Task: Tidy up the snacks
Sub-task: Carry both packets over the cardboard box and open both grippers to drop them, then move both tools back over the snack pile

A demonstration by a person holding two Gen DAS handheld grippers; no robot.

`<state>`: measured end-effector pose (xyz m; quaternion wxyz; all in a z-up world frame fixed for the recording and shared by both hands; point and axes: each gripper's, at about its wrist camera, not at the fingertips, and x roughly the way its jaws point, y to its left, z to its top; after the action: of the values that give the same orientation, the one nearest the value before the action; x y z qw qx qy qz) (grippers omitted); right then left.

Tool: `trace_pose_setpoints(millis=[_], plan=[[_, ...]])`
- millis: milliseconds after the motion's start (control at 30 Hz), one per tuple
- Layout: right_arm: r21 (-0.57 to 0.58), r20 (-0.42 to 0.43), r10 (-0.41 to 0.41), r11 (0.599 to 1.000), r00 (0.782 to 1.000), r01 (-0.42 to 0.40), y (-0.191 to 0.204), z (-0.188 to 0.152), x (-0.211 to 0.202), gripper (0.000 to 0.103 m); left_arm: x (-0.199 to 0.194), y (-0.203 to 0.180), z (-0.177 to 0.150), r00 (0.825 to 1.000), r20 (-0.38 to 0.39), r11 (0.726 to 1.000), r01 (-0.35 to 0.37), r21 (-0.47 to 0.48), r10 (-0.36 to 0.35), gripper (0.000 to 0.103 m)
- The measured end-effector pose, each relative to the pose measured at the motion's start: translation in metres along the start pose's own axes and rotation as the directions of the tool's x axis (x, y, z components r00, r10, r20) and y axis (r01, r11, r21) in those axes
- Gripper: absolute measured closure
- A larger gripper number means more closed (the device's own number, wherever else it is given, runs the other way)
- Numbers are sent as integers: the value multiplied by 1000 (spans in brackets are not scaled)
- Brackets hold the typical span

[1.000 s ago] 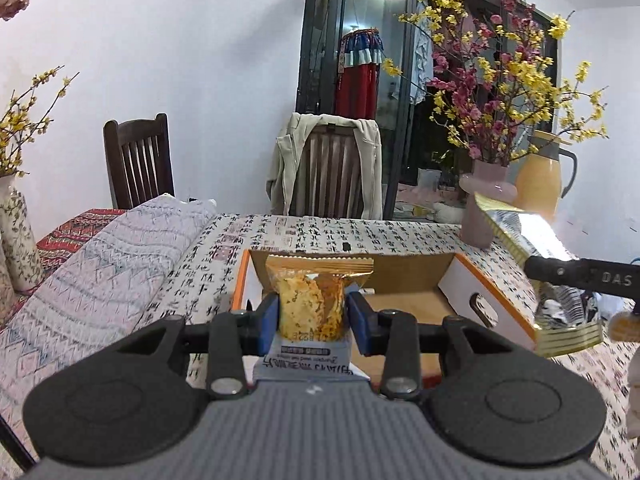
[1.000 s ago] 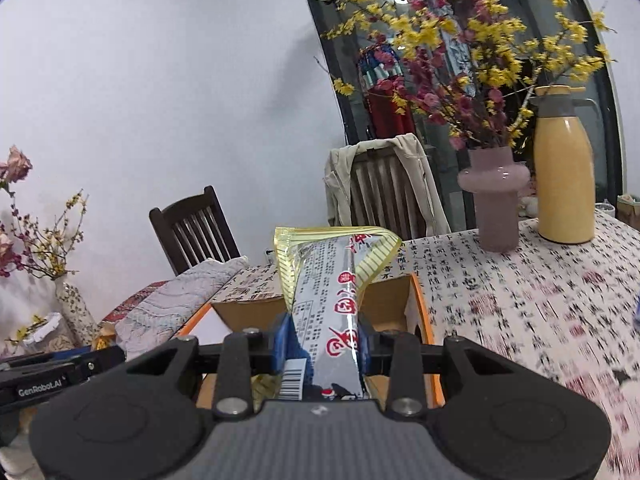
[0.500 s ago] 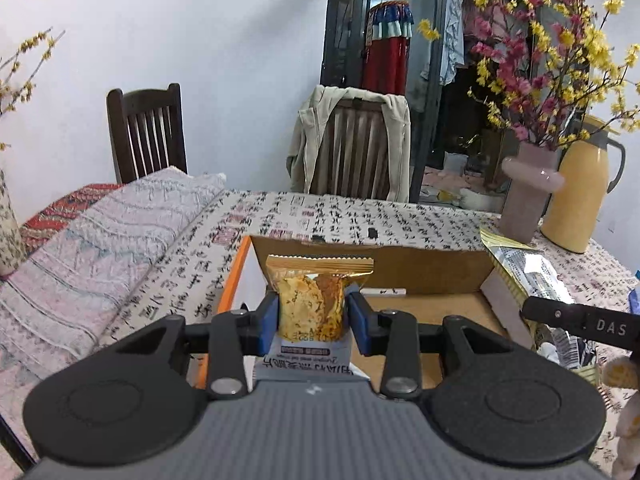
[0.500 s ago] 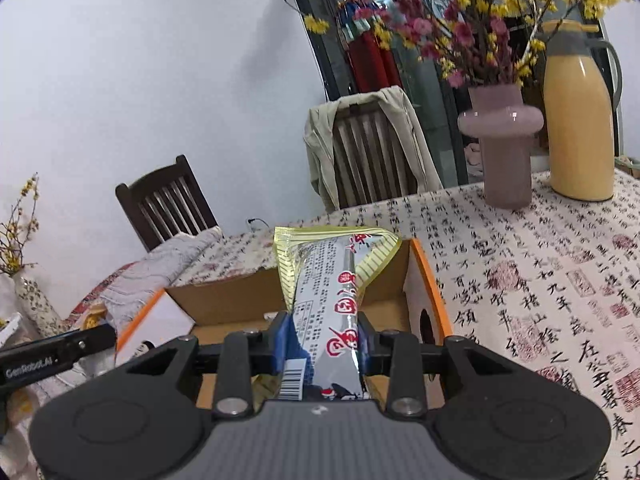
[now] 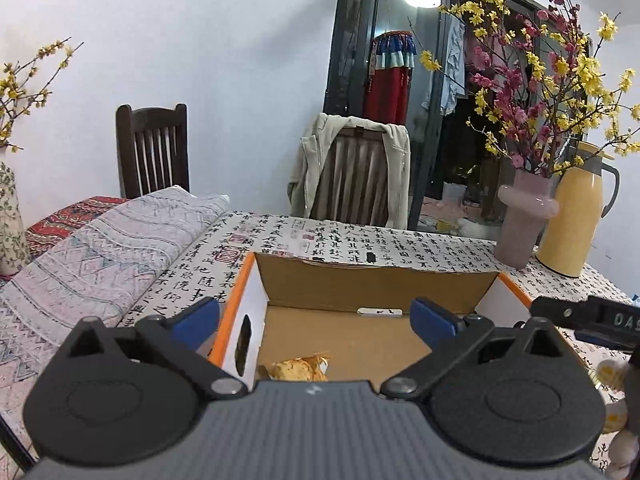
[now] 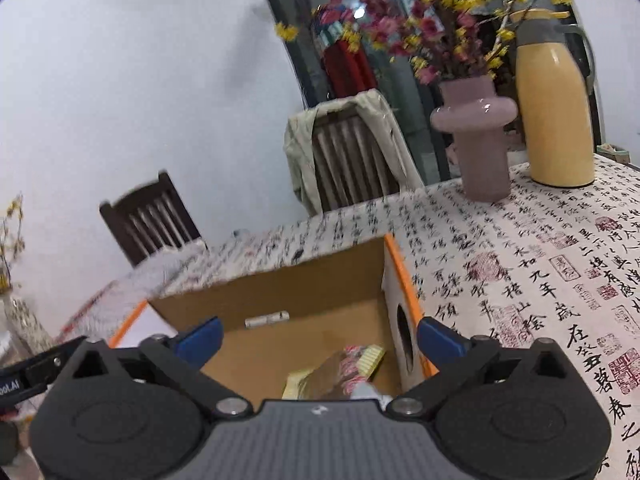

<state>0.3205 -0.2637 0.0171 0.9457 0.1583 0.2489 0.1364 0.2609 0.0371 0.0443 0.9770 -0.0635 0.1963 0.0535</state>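
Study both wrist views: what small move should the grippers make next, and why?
Probably lift both clear of the cardboard box. The left gripper and right gripper are opening with nothing between them; the orange snack packet and striped snack packet lie inside the box.

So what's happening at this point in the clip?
A person is sorting snacks into a cardboard box on the table. Both jaws are opening: the left gripper has nothing between its fingers, and an orange snack packet lies in the box below. The right gripper is likewise empty above a silver snack packet in the box.
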Motion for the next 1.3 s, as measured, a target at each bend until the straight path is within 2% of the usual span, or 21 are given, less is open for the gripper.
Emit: trace_pose_setpoints(millis=[233, 733, 1067, 1300], plan=[[-1, 34, 3, 1000, 999, -3, 2, 5, -10, 0, -9, -2, 6, 1000, 14, 1000, -1, 9, 1, 0], [-73, 94, 4, 997, 996, 3, 28, 18, -60, 0, -64, 5, 24, 996, 79, 1000, -28, 9, 27, 0], [-99, 110, -10, 995, 994, 21, 37, 7, -88, 0, -100, 13, 15, 996, 81, 1000, -30, 9, 29, 0], [-127, 119, -22, 991, 993, 37, 42, -13, -121, 0, -126, 17, -3, 998, 67, 1000, -14, 8, 14, 0]])
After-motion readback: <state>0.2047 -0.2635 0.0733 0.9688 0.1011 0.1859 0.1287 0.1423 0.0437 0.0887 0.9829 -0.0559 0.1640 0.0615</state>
